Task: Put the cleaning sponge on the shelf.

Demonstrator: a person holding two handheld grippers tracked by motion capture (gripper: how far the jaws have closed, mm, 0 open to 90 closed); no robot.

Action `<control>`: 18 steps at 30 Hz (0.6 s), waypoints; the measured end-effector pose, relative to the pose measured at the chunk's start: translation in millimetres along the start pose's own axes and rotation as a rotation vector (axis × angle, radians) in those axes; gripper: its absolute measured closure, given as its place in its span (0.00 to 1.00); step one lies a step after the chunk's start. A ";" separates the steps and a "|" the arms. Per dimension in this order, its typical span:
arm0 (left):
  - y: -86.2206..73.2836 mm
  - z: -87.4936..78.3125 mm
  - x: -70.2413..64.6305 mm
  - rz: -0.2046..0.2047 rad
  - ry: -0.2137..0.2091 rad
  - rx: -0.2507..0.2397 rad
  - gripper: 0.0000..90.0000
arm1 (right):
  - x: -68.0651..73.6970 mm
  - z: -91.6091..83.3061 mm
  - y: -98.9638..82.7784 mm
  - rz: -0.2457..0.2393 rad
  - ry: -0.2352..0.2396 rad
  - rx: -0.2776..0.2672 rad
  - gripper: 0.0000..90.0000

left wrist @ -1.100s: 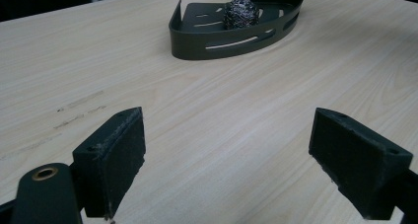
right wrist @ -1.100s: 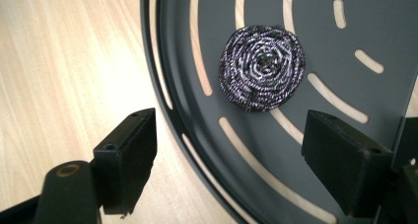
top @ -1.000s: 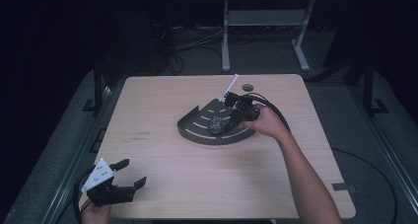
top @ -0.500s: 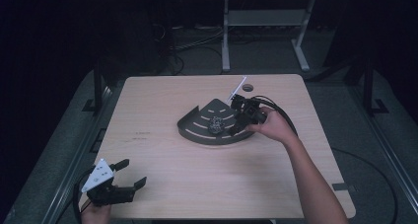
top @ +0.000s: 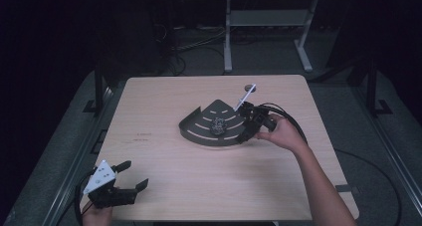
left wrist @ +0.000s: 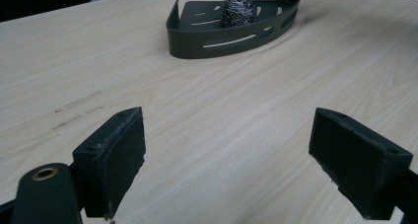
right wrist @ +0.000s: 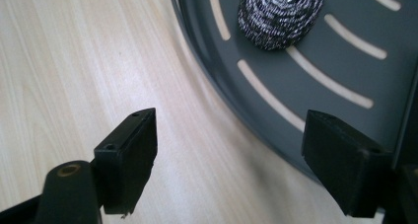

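A steel wool ball (top: pixel 217 125) lies inside a dark quarter-round tray (top: pixel 196 131), near the middle of the tray floor, between its pale slots. The tray stands on the tabletop (top: pixel 164 101) a little behind the centre and a little toward the right edge, with its curved wall toward the near edge and its straight walls toward the far right corner.

The right gripper (top: pixel 247 131) is at the tray's right end, near the corner where the curved wall meets a straight one. Its jaws stand apart with nothing between them. In the right gripper view the curved rim of the tray runs between the two jaws, and the ball (right wrist: pixel 281 14) is farther ahead, not touched.

The left gripper (top: pixel 130 175) is near the front left corner of the tabletop, well apart from the tray. Its jaws are wide apart too and hold nothing; in the left gripper view they point over bare wood toward the tray (left wrist: pixel 217 36).
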State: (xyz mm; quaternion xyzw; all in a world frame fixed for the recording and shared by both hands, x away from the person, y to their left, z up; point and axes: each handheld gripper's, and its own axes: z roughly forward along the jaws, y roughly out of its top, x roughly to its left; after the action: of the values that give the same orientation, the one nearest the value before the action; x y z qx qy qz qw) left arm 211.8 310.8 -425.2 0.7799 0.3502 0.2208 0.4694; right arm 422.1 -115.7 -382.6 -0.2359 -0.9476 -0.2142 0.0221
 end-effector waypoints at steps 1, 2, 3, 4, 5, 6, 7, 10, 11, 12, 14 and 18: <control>0.0 -0.1 0.2 -0.002 -0.001 -0.001 0.15 | 1.0 0.3 -2.2 0.002 0.006 -0.002 0.23; 0.0 -0.2 0.2 -0.001 -0.001 -0.001 0.15 | 2.5 0.8 -4.3 0.000 0.004 -0.003 0.23; 0.0 -0.1 0.0 0.000 -0.001 0.000 0.15 | 3.2 1.4 -5.6 0.000 0.006 0.004 0.23; -0.1 0.1 -0.2 -0.001 -0.001 0.001 0.15 | 3.3 2.0 -6.7 -0.001 0.008 0.006 0.23; -0.1 0.2 -0.5 0.001 -0.002 0.003 0.15 | 5.0 2.1 -9.9 -0.001 0.007 0.002 0.23; -0.1 0.4 -0.7 0.002 -0.001 0.004 0.15 | 5.7 1.9 -11.2 -0.001 0.006 0.001 0.23; 0.0 0.6 -0.8 0.001 -0.002 0.005 0.15 | 6.7 1.6 -12.9 0.000 0.007 -0.003 0.23; -0.1 1.3 -1.1 0.002 -0.004 0.006 0.15 | 9.9 0.2 -18.5 -0.003 0.006 -0.001 0.23; -0.1 1.3 -1.1 0.002 -0.004 0.006 0.15 | 9.9 0.2 -18.5 -0.003 0.006 -0.001 0.23; -0.1 1.6 -1.1 0.002 -0.003 0.007 0.15 | 10.8 -1.1 -21.0 -0.001 0.007 0.009 0.23; -0.2 1.5 -1.1 0.002 -0.004 0.007 0.15 | 11.2 -1.8 -21.8 -0.005 0.004 0.011 0.23; -0.6 1.5 -0.8 0.000 -0.001 0.007 0.15 | 14.4 -6.9 -31.4 0.001 0.000 -0.023 0.23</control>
State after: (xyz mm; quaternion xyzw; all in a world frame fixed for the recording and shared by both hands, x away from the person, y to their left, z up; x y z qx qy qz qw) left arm 212.0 309.6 -426.4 0.7816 0.3505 0.2192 0.4671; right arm 394.6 -137.3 -386.7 -0.2366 -0.9450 -0.2249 0.0194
